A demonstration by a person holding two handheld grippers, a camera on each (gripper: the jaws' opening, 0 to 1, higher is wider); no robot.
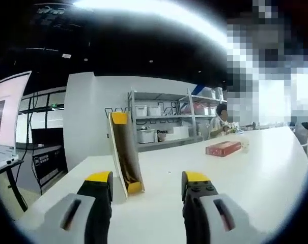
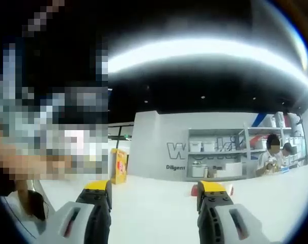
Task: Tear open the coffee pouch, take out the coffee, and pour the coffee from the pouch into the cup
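Observation:
A tall brown and yellow coffee pouch (image 1: 126, 152) stands upright on the white table (image 1: 255, 168), just beyond my left gripper (image 1: 147, 185) and slightly left of its middle. That gripper is open, its yellow-tipped jaws apart with nothing between them. In the right gripper view the same pouch (image 2: 118, 165) stands farther off at the left. My right gripper (image 2: 155, 195) is open and holds nothing. I cannot make out a cup in either view.
A red flat box (image 1: 223, 148) lies on the table farther back, and shows just behind the right jaw (image 2: 194, 190). Metal shelves with white bins (image 1: 166, 119) line the back wall. A laptop screen (image 1: 3, 119) stands at the left. Two people (image 2: 271, 155) sit at the far right.

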